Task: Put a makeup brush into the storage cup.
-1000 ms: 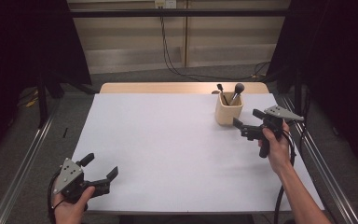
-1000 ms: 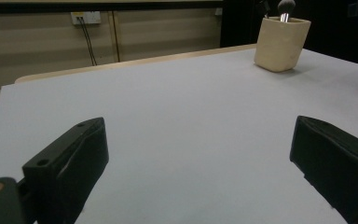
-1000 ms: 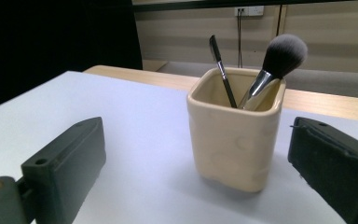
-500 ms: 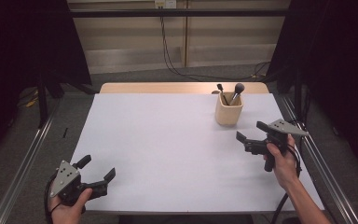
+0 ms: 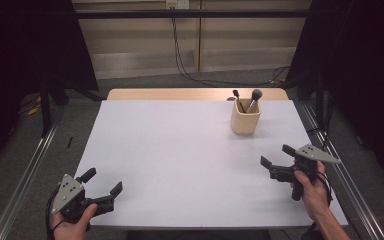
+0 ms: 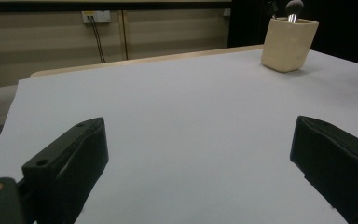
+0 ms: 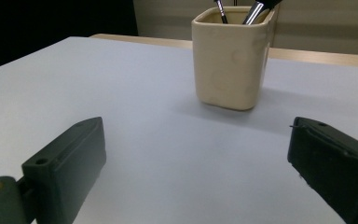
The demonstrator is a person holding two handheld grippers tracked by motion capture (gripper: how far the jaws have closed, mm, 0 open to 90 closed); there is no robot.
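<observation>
Beige brush cup point(image 5: 245, 118) stands upright at worktop point(image 5: 180, 150) far right, two brushes point(image 5: 253, 98) inside; right hand-held gripper point(image 5: 277, 159) near it, jaws apart, empty; left hand-held gripper point(image 5: 102, 181) at near-left corner, likewise agape.

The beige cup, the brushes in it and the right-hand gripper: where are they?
beige cup point(image 5: 245, 121): high view, its front wall.
brushes point(image 5: 255, 94): high view, the dark head of the bigger one.
right gripper point(image 5: 277, 156): high view, midway between its open jaws.
</observation>
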